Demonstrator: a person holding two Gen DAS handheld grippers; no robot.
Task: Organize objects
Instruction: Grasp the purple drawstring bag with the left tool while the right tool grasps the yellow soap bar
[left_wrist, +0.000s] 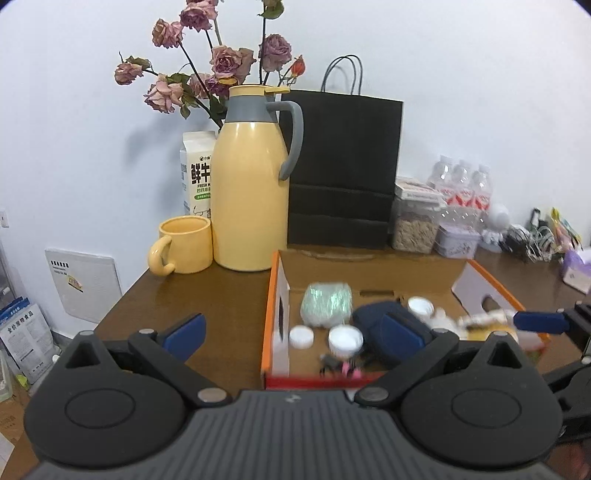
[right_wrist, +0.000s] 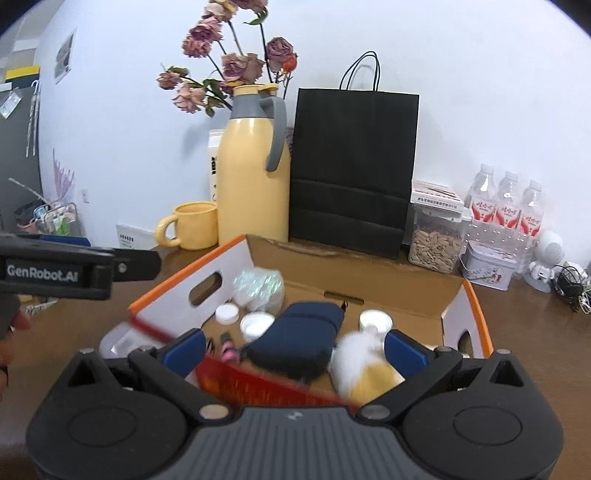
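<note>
An open cardboard box (left_wrist: 275, 295) with orange edges stands on the brown table. Inside it lie a glittery pale-green pouch (left_wrist: 327, 304), a navy zip pouch (right_wrist: 303, 332), several white round lids (left_wrist: 345, 339) and a pink-and-black clip (right_wrist: 229, 349). A white and yellow plush (right_wrist: 360, 363) rests at the box's front right. My left gripper (left_wrist: 293, 332) is open over the box's front left corner, with nothing held. My right gripper (right_wrist: 294, 352) is open above the box's front wall, its pads touching nothing. In the left wrist view one blue finger (left_wrist: 539, 321) of the right gripper reaches over the box's right side.
Behind the box stand a yellow thermos (left_wrist: 251, 192), a yellow mug (left_wrist: 184, 245), a milk carton (left_wrist: 197, 173), dried roses (left_wrist: 221, 62) and a black paper bag (left_wrist: 343, 170). A seed jar (right_wrist: 436, 236), a tin (right_wrist: 487, 264), water bottles (right_wrist: 508, 206) and cables (right_wrist: 576, 288) fill the back right. A clear plastic container (right_wrist: 120, 341) lies left of the box.
</note>
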